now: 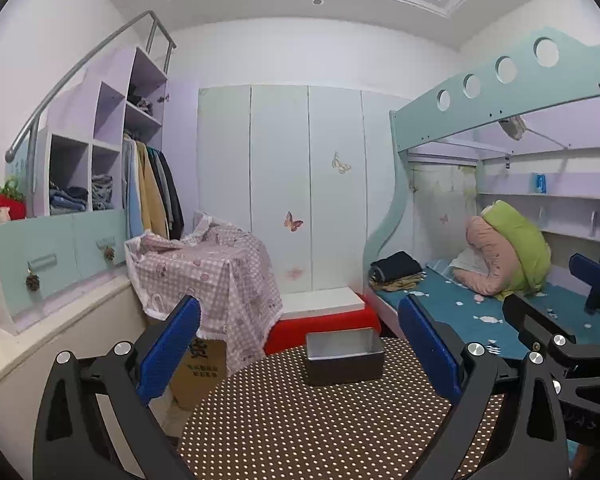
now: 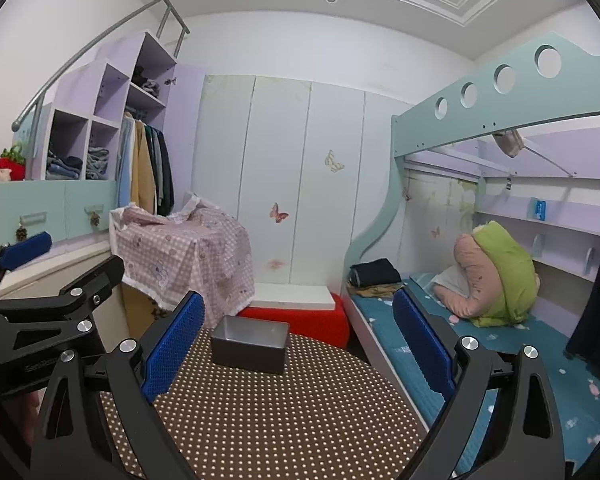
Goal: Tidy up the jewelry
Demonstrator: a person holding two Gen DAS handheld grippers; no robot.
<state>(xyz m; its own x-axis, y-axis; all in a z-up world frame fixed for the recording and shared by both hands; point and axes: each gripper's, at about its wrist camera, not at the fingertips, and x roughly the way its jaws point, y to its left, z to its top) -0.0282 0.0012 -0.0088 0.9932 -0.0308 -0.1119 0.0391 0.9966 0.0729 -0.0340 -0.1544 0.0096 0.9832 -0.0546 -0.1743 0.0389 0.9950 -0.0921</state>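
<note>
A pale wardrobe (image 1: 280,184) with butterfly stickers fills the far wall, and a teal bunk bed (image 1: 512,92) runs down the right side, its lower mattress carrying a rolled pink and green quilt (image 1: 508,248) and a small pile of folded clothes (image 1: 396,272). On the left, lilac shelves (image 1: 96,140) hold folded garments, with hanging coats beside them and a checked pink cloth (image 1: 208,268) draped over something in front. A red stool (image 1: 324,326) with a white top sits on the floor at the foot of the wardrobe. Nearest is a round table (image 1: 300,420) covered in brown cloth with white dots. On its far edge stands the grey open box (image 1: 344,356), apart from both tools; no jewelry can be made out in or around it. The left gripper (image 1: 300,344) is spread wide with nothing between its blue pads, hovering over the near part of the table. The right gripper (image 2: 296,336), just to its right, is likewise spread wide and empty.
</note>
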